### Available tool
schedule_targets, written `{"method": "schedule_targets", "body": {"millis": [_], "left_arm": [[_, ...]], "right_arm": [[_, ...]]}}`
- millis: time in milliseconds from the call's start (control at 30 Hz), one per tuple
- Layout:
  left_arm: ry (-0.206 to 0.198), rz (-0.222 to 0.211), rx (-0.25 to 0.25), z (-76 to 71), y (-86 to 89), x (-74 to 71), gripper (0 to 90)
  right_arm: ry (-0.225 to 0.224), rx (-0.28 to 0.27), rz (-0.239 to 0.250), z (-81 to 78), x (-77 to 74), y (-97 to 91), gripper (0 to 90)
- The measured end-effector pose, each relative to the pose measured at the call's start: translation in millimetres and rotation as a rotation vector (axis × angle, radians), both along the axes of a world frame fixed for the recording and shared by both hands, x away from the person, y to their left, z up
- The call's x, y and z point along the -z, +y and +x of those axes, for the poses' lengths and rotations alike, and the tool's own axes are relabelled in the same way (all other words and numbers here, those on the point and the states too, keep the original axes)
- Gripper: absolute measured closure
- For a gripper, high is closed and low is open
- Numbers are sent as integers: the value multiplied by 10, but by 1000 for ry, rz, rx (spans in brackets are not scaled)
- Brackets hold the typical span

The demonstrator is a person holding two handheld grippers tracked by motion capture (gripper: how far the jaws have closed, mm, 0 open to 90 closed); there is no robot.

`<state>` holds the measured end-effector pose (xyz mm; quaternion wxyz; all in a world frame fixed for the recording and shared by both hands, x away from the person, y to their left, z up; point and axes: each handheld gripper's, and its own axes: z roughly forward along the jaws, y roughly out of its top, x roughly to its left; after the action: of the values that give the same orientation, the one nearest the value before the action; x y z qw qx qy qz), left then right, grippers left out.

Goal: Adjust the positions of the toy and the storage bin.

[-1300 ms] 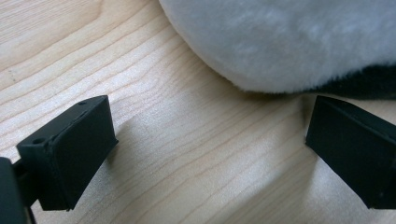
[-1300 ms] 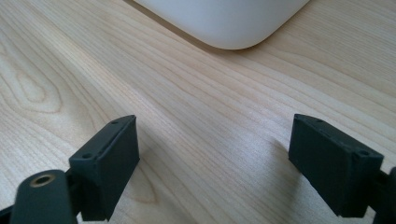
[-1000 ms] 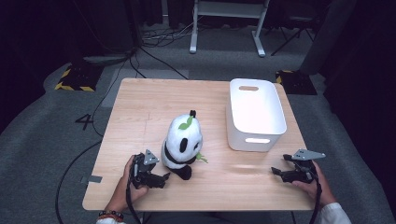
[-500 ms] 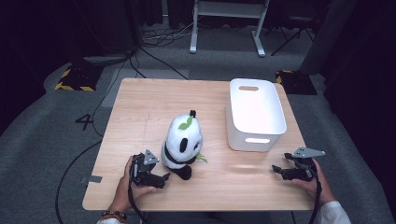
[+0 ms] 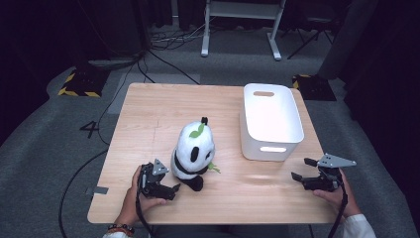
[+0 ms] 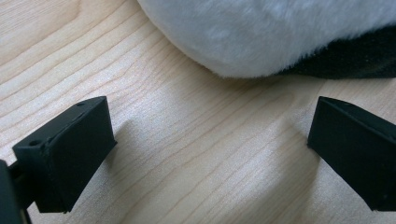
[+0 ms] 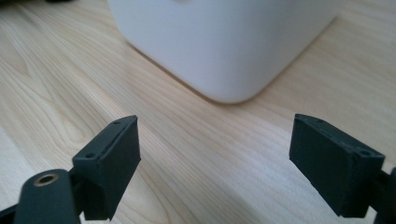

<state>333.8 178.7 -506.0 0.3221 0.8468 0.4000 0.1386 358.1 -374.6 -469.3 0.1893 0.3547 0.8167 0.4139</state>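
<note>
1. Soft black-and-white panda plush toy with a green leaf on its head (image 5: 194,151) sits upright near the front-left of the light wooden tabletop (image 5: 163,114), well apart from the bin, free on all sides for a grab.
2. Left hand-held gripper (image 5: 168,189) rests low on the tabletop just beside the panda's base, jaws spread wide and empty; in the left gripper view the white fur (image 6: 261,32) lies just ahead of the jaws, not yet between them. Looks lined up for a low side grasp.
3. White rounded-rectangle plastic bin with handle slots (image 5: 271,119) stands open-top on the right half, empty as far as visible; likely the drop spot.
4. Right hand-held gripper (image 5: 303,169) sits on the tabletop near the front-right edge, jaws spread, holding nothing, pointing at the bin's near corner (image 7: 224,51). Probably parked, or ready to steady the bin.
</note>
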Motion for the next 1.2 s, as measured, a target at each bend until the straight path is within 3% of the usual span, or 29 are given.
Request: {"method": "schedule_targets", "body": {"millis": [200,433,467,800,833,967,1200], "left_arm": [[-1,2,0,0,1,-1,5],[0,1,-6,-1,-5,-1,5],[-1,3,-6,-1,-4,-2,5],[1,2,-5,-1,-4,-1,5],[1,3,-5,-1,-4,-2,5],[1,3,-5,-1,-4,-2,5],[2,3,-5,0,-5,-2,5]], "right_arm": [[-28,-27,46,-36,-177,23,184],[-44,-6,42,-16,-250,6,183],[-72,1,37,-23,-291,9,183],[-119,-21,47,-29,-578,20,193],[-128,-23,65,-28,-675,9,193],[-151,-27,66,-27,-826,24,193],[-149,-47,60,-14,-930,151,194]]}}
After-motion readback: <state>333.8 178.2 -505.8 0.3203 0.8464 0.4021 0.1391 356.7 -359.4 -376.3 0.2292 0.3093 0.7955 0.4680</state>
